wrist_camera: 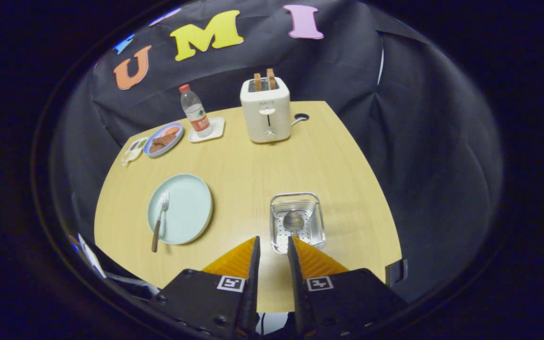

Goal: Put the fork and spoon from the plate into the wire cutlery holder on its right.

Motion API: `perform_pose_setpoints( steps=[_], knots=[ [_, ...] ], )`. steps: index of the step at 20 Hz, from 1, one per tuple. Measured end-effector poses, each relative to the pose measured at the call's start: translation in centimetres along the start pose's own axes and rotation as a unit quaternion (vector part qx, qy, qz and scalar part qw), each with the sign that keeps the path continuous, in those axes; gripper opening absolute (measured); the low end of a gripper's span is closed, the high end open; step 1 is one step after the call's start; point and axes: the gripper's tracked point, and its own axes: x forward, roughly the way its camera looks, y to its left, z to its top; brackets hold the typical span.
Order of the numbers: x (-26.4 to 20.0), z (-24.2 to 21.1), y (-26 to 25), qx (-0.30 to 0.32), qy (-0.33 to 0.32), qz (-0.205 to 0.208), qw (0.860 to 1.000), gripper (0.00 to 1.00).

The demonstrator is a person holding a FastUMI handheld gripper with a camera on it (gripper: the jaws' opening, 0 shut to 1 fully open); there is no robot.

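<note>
A pale green plate (191, 203) lies on the wooden table, ahead and to the left of my fingers. On its left side rests a fork (160, 221) with its tines pointing away, and its brown handle hangs over the plate's near rim. The wire cutlery holder (320, 222) stands to the right of the plate, just beyond my right fingertip. A spoon (293, 222) sits inside the holder, its bowl showing from above. My gripper (273, 241) hovers above the table's near edge, open by a narrow gap, with nothing between the fingers.
A white toaster (266, 115) with two bread slices stands at the back of the table. Left of the toaster are a water bottle (195, 112) on a white coaster and a blue plate of food (162, 140). The table's right edge (371, 179) drops off just past the holder.
</note>
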Motion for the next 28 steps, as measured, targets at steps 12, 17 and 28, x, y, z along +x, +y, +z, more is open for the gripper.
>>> perform_pose_setpoints(
  steps=[12, 17, 28],
  knots=[
    [3.5, -2.5, 17.1, -0.078, 0.015, 0.059, 0.995, 0.91],
    [5.9, -4.1, 23.0, -0.084, 0.028, 0.079, 0.993, 0.95],
    [11.9, -5.1, 26.4, -0.016, 0.041, 0.054, 0.998, 0.66]
  ],
)
